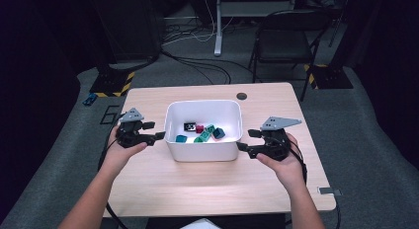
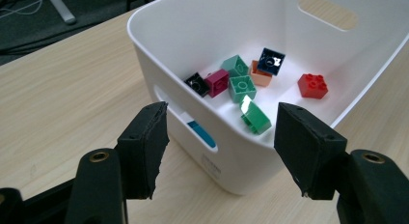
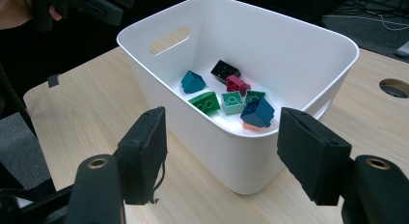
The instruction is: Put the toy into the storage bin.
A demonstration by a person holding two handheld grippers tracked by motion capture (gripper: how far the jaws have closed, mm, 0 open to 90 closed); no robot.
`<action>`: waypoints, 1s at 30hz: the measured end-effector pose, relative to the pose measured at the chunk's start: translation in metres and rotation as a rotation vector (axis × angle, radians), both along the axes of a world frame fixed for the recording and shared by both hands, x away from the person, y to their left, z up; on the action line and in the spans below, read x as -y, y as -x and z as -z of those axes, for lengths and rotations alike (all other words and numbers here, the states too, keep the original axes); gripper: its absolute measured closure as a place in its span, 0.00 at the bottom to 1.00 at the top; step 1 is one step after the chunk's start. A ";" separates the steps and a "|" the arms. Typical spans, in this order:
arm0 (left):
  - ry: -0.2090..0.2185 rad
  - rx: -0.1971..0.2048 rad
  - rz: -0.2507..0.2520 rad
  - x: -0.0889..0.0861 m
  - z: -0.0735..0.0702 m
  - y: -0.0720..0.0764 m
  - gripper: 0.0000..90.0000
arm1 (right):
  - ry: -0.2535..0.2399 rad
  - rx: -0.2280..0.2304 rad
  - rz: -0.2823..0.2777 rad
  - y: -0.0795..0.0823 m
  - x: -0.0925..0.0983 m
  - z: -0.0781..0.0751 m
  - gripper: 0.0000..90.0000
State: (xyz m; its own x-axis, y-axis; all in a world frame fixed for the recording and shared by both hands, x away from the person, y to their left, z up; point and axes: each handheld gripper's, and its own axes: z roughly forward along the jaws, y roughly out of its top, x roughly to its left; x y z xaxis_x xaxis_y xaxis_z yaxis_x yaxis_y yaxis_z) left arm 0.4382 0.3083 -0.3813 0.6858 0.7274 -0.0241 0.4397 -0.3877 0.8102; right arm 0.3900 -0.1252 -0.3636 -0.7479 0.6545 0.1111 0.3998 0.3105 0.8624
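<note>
writing: none legible | left gripper (image 1: 157, 131) wide open, empty | right gripper (image 1: 247, 139) wide open, empty | white bin (image 1: 203, 153) of bricks mid-frame | light wood table (image 1: 217, 184) | dark room, grey carpet (image 1: 356, 130)

Beyond the surface's far edge

You see a black folding chair (image 1: 289, 39) on grey floor, loose cables (image 1: 197, 66), and a yellow-striped stand base (image 1: 112, 84) at left.
</note>
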 end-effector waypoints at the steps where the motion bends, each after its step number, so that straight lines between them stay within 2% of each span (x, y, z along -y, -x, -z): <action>1: 0.000 0.002 -0.003 -0.002 0.003 0.001 0.40 | 0.001 -0.002 0.002 0.000 0.001 0.000 0.38; 4: -0.012 -0.004 -0.025 -0.009 0.015 0.004 0.40 | -0.001 -0.005 0.007 -0.002 0.002 0.002 0.38; 5: -0.012 -0.004 -0.025 -0.009 0.015 0.004 0.40 | -0.002 -0.010 0.010 -0.002 0.002 0.003 0.38; 6: 0.002 -0.010 -0.036 -0.013 0.022 0.004 0.40 | 0.000 -0.011 0.011 -0.003 0.003 0.003 0.38; 9: 0.022 -0.015 -0.054 -0.016 0.029 0.005 0.40 | -0.001 -0.016 0.014 -0.004 0.004 0.005 0.38; 13: 0.034 -0.034 -0.085 -0.024 0.045 0.006 0.40 | 0.018 -0.017 0.042 -0.007 0.007 0.009 0.38; 14: 0.063 -0.028 -0.106 -0.027 0.052 0.007 0.40 | 0.025 -0.023 0.047 -0.008 0.007 0.011 0.38; 17: 0.078 -0.031 -0.126 -0.030 0.058 0.007 0.40 | 0.022 -0.026 0.054 -0.010 0.010 0.014 0.38; 26: 0.041 -0.050 -0.167 -0.036 0.085 0.005 0.39 | 0.019 -0.041 0.084 -0.018 0.017 0.026 0.38; 30: 0.048 -0.067 -0.183 -0.038 0.101 0.004 0.39 | 0.037 -0.046 0.102 -0.022 0.018 0.033 0.38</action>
